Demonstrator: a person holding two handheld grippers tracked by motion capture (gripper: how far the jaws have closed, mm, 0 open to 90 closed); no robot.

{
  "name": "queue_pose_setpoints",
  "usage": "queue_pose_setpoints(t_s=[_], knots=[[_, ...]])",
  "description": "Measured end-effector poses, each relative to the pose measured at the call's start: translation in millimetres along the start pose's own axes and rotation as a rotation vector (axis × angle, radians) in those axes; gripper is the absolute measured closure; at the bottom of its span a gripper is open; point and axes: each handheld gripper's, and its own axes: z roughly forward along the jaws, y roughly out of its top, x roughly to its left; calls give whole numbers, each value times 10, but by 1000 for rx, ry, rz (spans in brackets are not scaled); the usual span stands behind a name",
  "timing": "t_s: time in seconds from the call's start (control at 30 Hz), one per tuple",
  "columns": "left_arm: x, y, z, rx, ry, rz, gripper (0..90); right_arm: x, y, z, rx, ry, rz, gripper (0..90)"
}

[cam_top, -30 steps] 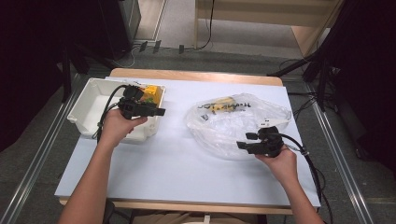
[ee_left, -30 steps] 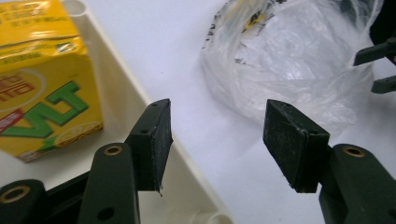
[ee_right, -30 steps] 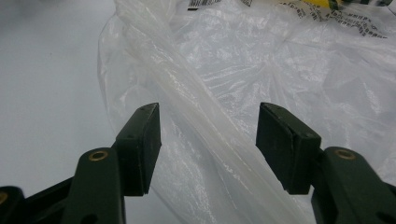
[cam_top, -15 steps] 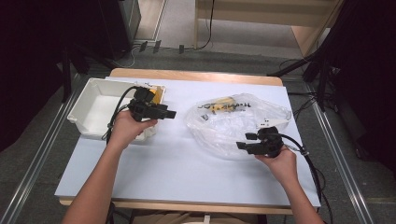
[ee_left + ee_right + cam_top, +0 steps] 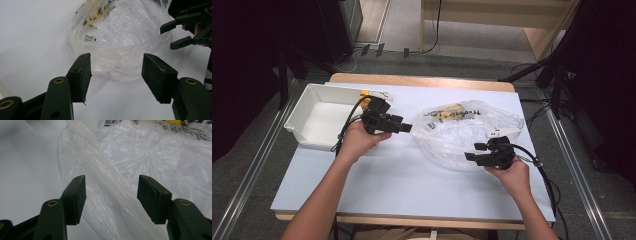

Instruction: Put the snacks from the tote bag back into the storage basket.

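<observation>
While both the left tool [image 5: 404,128] and the right tool [image 5: 473,152] hover released, the crumpled clear plastic bag [image 5: 462,131] lying mid-surface [image 5: 387,185] looks light, limp and slippery, best pinched at its rolled near edge.

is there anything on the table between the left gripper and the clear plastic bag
Nothing visible. The left gripper is open and faces the clear plastic bag across bare white tabletop. The white bin lies behind it.
</observation>
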Motion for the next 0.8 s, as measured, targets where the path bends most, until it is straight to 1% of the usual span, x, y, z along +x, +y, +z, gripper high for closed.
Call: queue_pose_setpoints(t_s=[0.03,0.17,0.4,0.47,0.57,0.63,0.73,0.8], knots=[[-14,-1,15,2,0,2,415,1,0,-1,-1,1,-1,413],[-29,-10,78,8,-23,8,415,4,-1,-3,-2,1,-2,412],[-142,-21,208,24,-36,38,416,9,-2,-2,-4,7,-6,412],[-171,-29,243,29,-40,39,416,11,-1,-6,-4,5,-5,413],[-208,-40,298,40,-43,50,416,16,-2,-4,-4,9,-4,413],[-228,-52,328,33,-45,50,416,19,-2,-3,-5,11,-3,412],[-257,-60,366,49,-44,63,416,22,-2,-5,-4,16,2,414],[-284,-73,397,45,-48,64,416,27,-2,-4,-3,18,3,414]])
